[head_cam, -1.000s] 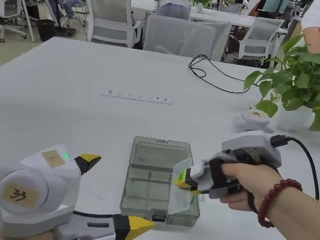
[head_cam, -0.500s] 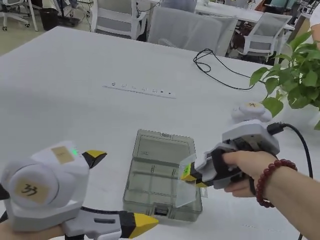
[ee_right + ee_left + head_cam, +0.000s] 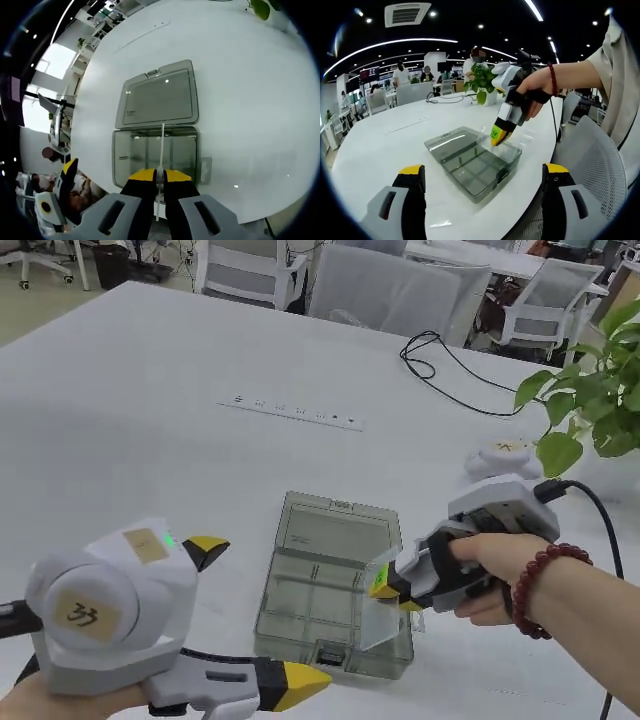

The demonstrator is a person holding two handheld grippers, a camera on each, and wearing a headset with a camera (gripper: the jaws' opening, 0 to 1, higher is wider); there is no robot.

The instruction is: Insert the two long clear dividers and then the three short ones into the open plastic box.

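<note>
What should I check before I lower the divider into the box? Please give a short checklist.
1. Lid open: ok, it lies flat behind the tray.
2. Right claw shut on the divider: ok.
3. Divider above the box: ok.
4. Divider lined up with a slot: cannot tell.
5. Left claw open, beside the box, holding nothing: ok.

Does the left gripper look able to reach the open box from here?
Probably yes. The left gripper has open jaws, and the box lies just ahead, nothing between. The right gripper holds a clear divider over its right part.
</note>
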